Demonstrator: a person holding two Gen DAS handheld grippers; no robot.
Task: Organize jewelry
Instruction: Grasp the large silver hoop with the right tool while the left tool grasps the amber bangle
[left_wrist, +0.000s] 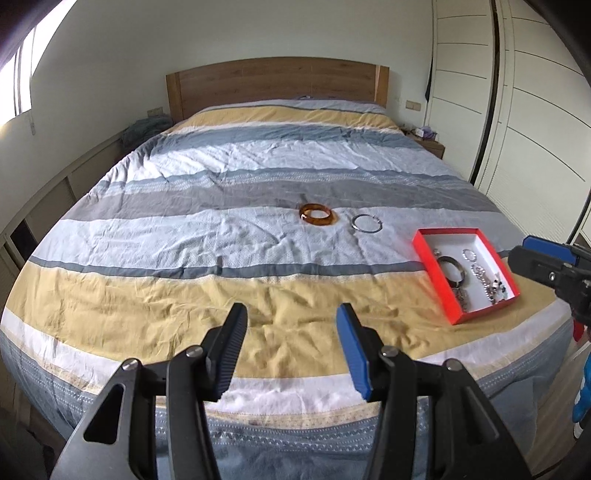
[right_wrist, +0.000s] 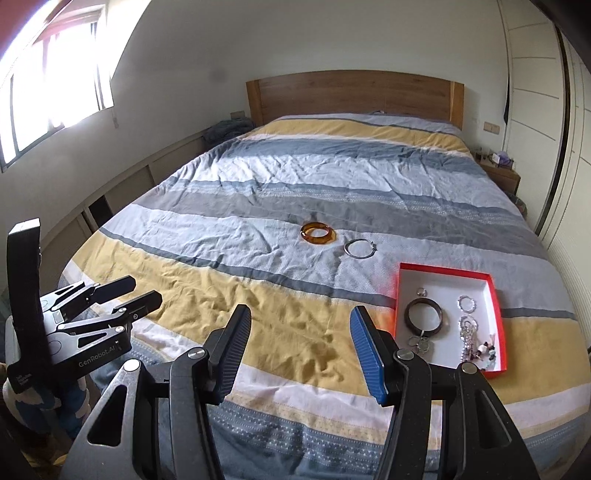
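Observation:
An amber bangle (left_wrist: 318, 214) (right_wrist: 318, 233) and a thin silver hoop (left_wrist: 366, 223) (right_wrist: 359, 248) lie on the striped bed cover. To their right sits a red box (left_wrist: 436, 269) (right_wrist: 496, 295) with a white inside, holding a dark bangle (right_wrist: 424, 312), small rings and beaded chains. My left gripper (left_wrist: 291, 314) is open and empty above the yellow stripe near the bed's foot; it also shows in the right wrist view (right_wrist: 142, 290). My right gripper (right_wrist: 301, 317) is open and empty, just left of the box; it also shows in the left wrist view (left_wrist: 532, 254).
The bed (left_wrist: 184, 229) fills both views, with a wooden headboard (left_wrist: 277, 79). A wardrobe (left_wrist: 535, 110) stands along the right side, a nightstand (right_wrist: 498, 171) beside it. A window (right_wrist: 48, 74) and low cabinets run along the left wall.

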